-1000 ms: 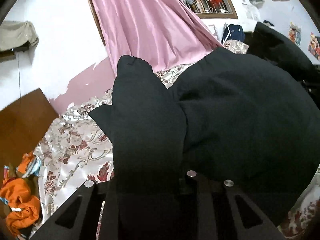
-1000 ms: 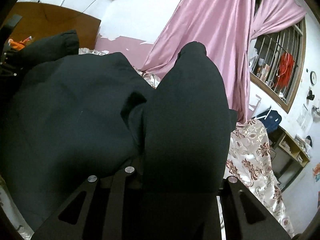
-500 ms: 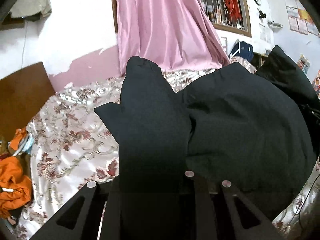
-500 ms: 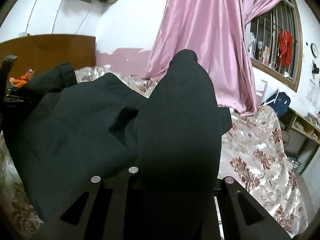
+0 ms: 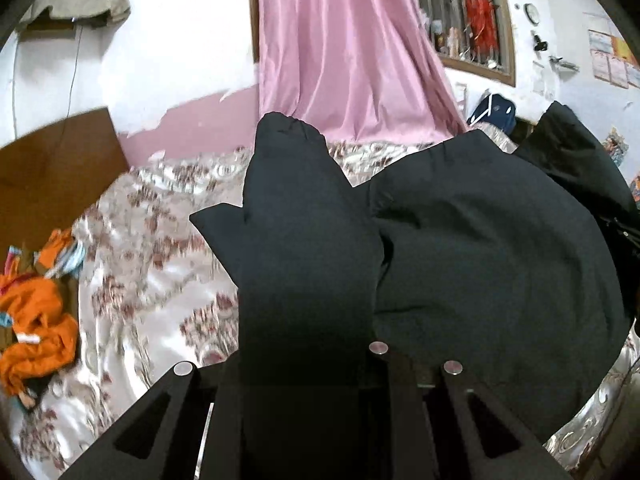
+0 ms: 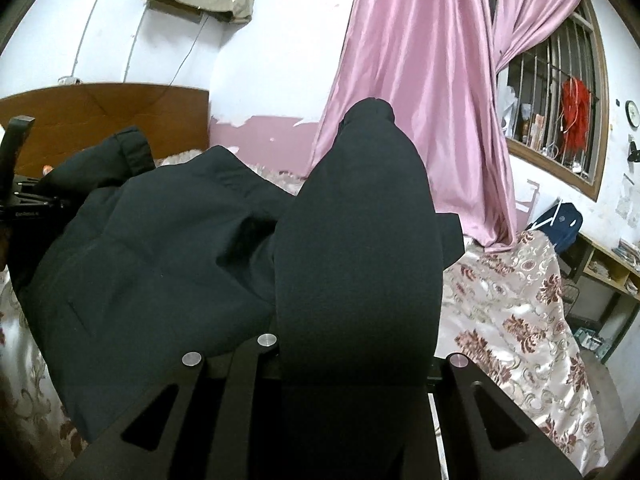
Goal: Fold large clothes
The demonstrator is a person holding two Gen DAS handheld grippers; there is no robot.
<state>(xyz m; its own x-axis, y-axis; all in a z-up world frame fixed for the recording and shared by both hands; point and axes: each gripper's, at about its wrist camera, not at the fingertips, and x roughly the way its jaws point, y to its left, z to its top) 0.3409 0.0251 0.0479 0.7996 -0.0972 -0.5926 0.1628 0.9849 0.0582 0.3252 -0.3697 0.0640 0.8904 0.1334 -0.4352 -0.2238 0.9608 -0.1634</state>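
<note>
A large black padded garment (image 5: 480,248), thick and matte like a winter coat, hung lifted above a bed covered in a shiny cream bedspread with dark red floral patterns (image 5: 152,280). The left gripper (image 5: 308,360) had its jaws drawn nearly together and clamped on a fold of the black cloth, which rose over its fingers and hid the tips; one long sleeve-like part stood up straight ahead of it, with the bulk of the garment bulging to the right in that view. The right gripper (image 6: 352,352) was likewise almost closed on another fold of the same garment, its tips buried in the cloth, the bulk spreading to the left in its view. At the left edge of the right wrist view the dark frame of the other gripper showed beside the garment. Behind the bed hung a glossy pink curtain (image 6: 420,100) next to a barred window with a wooden frame (image 6: 560,92), and a brown wooden headboard (image 6: 100,116) stood against the white wall. A crumpled orange cloth (image 5: 36,320) lay at the bedspread's left edge.
</note>
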